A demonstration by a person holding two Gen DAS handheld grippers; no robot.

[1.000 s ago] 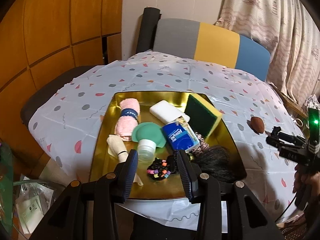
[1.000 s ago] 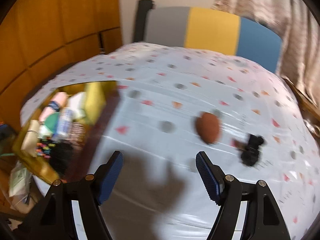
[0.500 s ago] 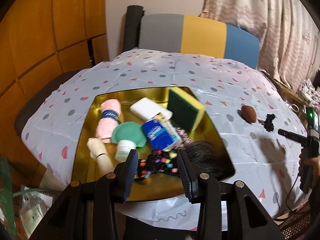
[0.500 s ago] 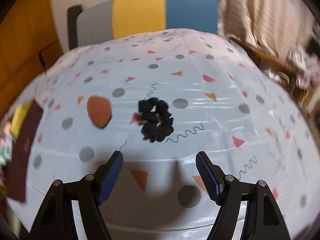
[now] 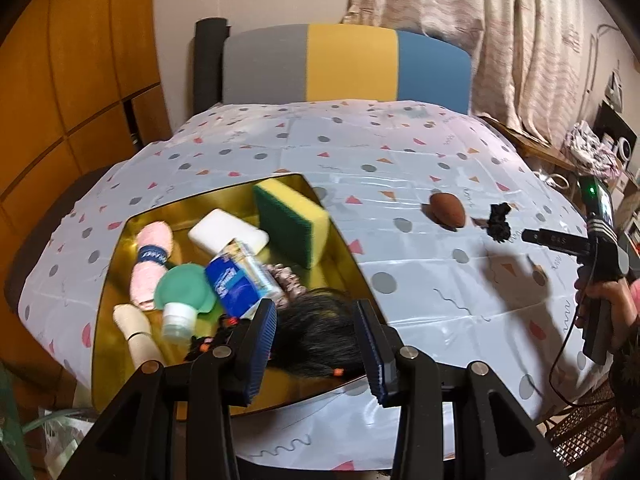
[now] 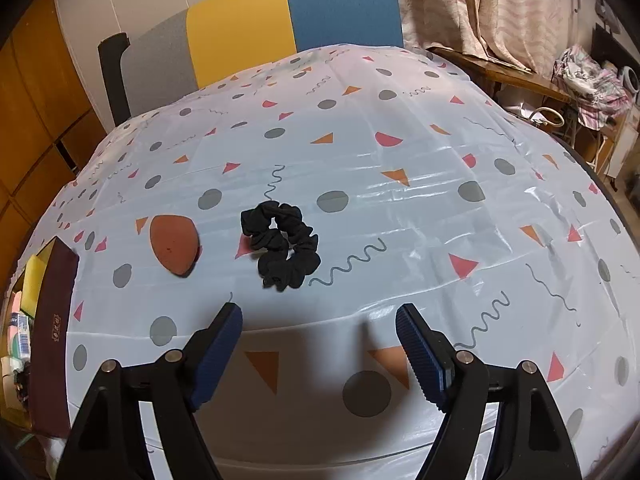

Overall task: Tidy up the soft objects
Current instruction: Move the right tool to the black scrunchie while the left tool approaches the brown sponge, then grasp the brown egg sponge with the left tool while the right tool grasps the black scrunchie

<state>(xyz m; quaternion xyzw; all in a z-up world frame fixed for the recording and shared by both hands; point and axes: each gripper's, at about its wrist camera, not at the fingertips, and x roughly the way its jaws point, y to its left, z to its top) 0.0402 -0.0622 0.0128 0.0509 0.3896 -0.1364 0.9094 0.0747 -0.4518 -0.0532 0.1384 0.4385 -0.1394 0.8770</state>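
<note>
1. Your right gripper has just been opening its jaws, which stand wide with nothing between them; the scrunchie lies mid-frame above them, sponge to its left.
2. Your left gripper is part open and holds nothing, over the tray at lower left.
3. The tray's contents blur together.

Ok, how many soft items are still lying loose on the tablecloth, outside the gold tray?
2: a brown sponge and, right beside it, a black scrunchie, both ahead of the right tongs. The table's near-left corner is out of view.
</note>
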